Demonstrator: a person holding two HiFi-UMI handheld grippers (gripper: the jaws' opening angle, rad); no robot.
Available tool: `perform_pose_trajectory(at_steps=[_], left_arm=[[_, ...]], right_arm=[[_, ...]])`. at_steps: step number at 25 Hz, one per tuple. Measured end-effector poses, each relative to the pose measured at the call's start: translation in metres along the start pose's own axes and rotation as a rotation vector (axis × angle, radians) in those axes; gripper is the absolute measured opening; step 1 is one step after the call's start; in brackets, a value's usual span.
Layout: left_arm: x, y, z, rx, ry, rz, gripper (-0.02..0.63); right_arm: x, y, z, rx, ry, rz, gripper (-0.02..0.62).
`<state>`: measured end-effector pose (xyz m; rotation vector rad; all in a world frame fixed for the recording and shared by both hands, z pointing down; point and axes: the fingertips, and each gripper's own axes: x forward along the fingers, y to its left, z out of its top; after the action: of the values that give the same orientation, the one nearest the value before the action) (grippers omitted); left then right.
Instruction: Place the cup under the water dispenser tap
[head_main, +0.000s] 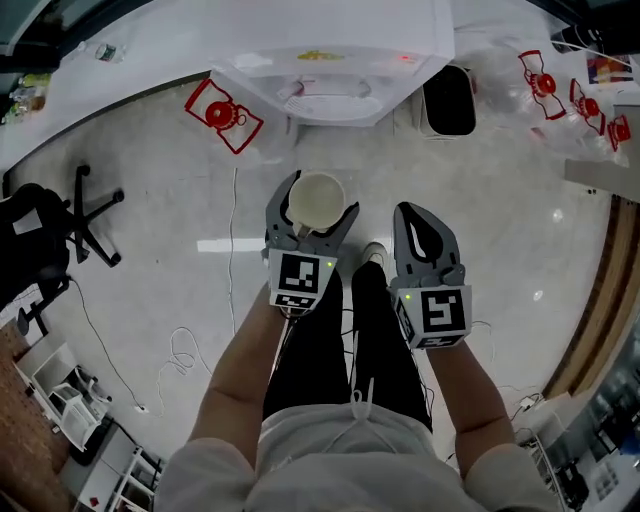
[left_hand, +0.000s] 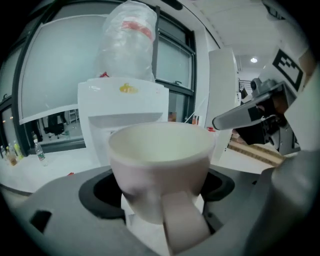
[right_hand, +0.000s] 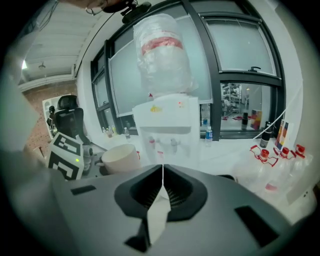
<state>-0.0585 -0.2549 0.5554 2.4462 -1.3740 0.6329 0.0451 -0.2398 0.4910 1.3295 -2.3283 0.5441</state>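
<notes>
The water dispenser (head_main: 335, 60) is seen ahead. In front of it, not yet under its taps, the left hand-held gripper (head_main: 318, 203) is clamped round the upright cream cup (left_hand: 159, 165). The right hand-held gripper (head_main: 425, 228) is held alongside, jaws pressed together, empty.

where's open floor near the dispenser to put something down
Bare floor lies right of the right gripper, below the black bin. Another patch lies between the red-handled bottle and the office chair. Crowded: bottles top right, cables lower left.
</notes>
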Motion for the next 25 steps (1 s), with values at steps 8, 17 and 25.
perform_pose_trajectory(at_steps=[8,17,25], left_arm=[[0.079,0.065,-0.065,-0.04,0.021,0.026,0.448],[0.15,0.118,-0.114,-0.067,0.033,0.113,0.447],[0.178,0.136,-0.115,-0.072,0.026,0.126,0.448]], right_arm=[[0.08,0.0,-0.046,-0.018,-0.056,-0.051,0.029],[0.137,-0.003,-0.079,-0.03,-0.022,-0.009,0.029],[0.156,0.005,-0.089,-0.039,0.013,0.05,0.029]])
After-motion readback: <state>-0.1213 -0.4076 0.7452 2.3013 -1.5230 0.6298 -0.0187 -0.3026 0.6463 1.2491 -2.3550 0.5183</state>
